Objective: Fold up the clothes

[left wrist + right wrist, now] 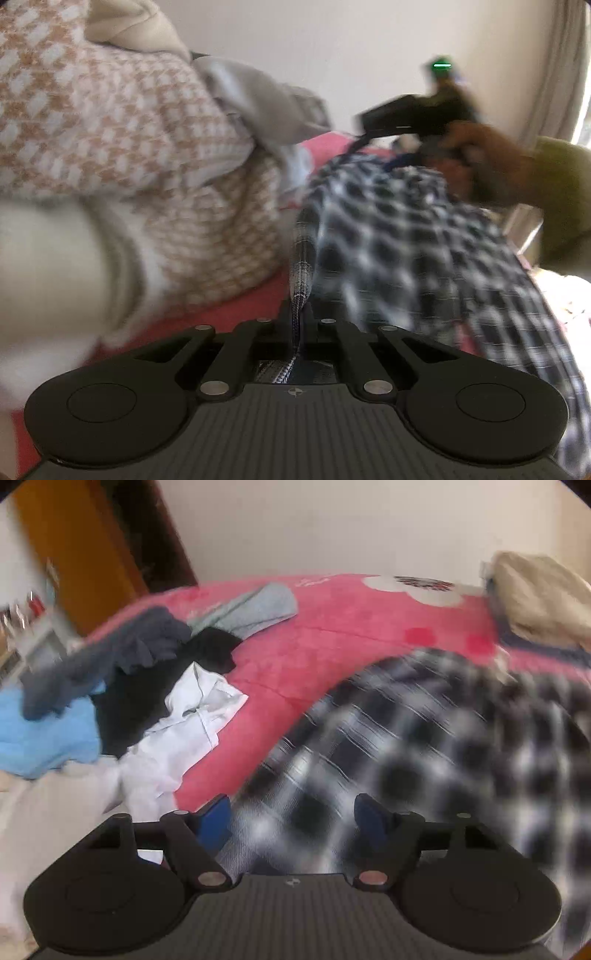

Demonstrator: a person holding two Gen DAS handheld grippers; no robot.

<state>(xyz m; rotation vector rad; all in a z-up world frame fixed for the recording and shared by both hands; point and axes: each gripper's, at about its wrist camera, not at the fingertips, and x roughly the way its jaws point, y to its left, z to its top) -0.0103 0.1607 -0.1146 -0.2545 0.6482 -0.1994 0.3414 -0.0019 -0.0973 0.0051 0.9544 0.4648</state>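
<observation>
Several loose garments crowd the pink blanket beside the checked shirt.

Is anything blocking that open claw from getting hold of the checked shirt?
Nothing visible does. The right claw stands open with the checked shirt already lying between its blue fingers, though they are not pressing on it. The left claw is already shut on a fold of the shirt.

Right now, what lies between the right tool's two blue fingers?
The black-and-white checked shirt: in the right wrist view its blurred cloth fills the gap between the right tool's blue fingers, which stand apart and do not visibly press on it.
</observation>
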